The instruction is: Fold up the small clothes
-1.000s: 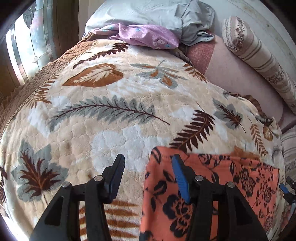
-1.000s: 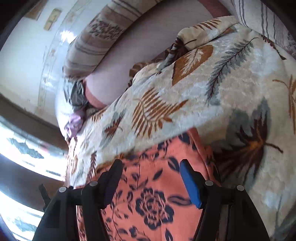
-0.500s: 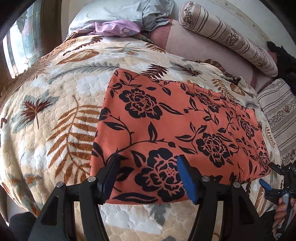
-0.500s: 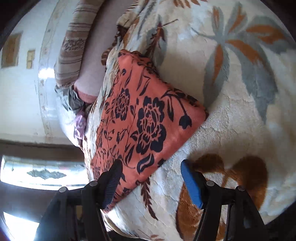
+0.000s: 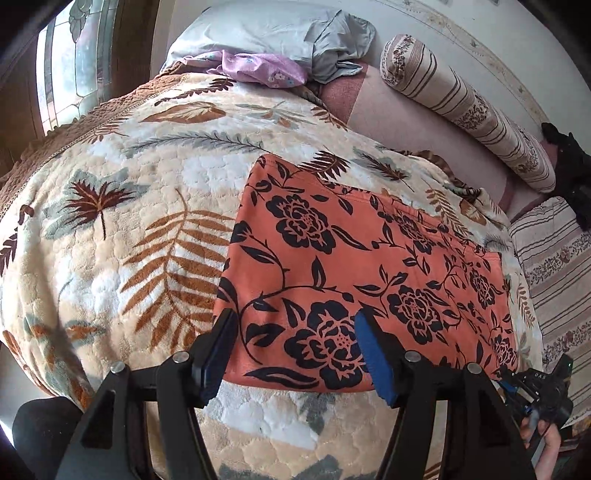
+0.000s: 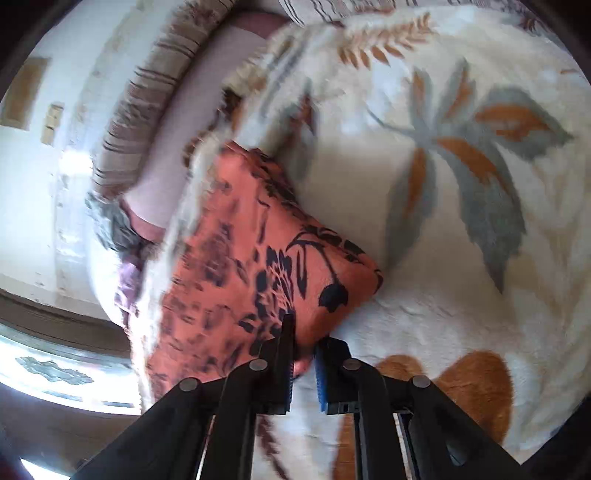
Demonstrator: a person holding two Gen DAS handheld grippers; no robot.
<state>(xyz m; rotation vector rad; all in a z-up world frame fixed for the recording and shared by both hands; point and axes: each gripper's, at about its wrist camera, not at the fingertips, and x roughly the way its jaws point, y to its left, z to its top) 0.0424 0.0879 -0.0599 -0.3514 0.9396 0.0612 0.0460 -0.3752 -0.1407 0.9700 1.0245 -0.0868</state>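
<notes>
An orange garment with black flowers [image 5: 354, 273] lies flat as a rectangle on the leaf-print blanket [image 5: 122, 229]. My left gripper [image 5: 295, 339] is open and hovers over its near left edge, holding nothing. In the right wrist view my right gripper [image 6: 303, 339] is shut on the near edge of the same orange garment [image 6: 258, 266], close to its corner. The right gripper also shows in the left wrist view [image 5: 532, 391], at the garment's right end, with a hand on it.
A striped bolster [image 5: 469, 107] and a pink cushion [image 5: 406, 122] lie along the far wall. A grey cloth [image 5: 280, 33] and a purple cloth [image 5: 262, 68] are heaped at the far end. A window [image 5: 74, 62] is at far left.
My right gripper has shut on the edge of the garment; it was open half a second ago. My left gripper drew back over the garment's near edge and stays open.
</notes>
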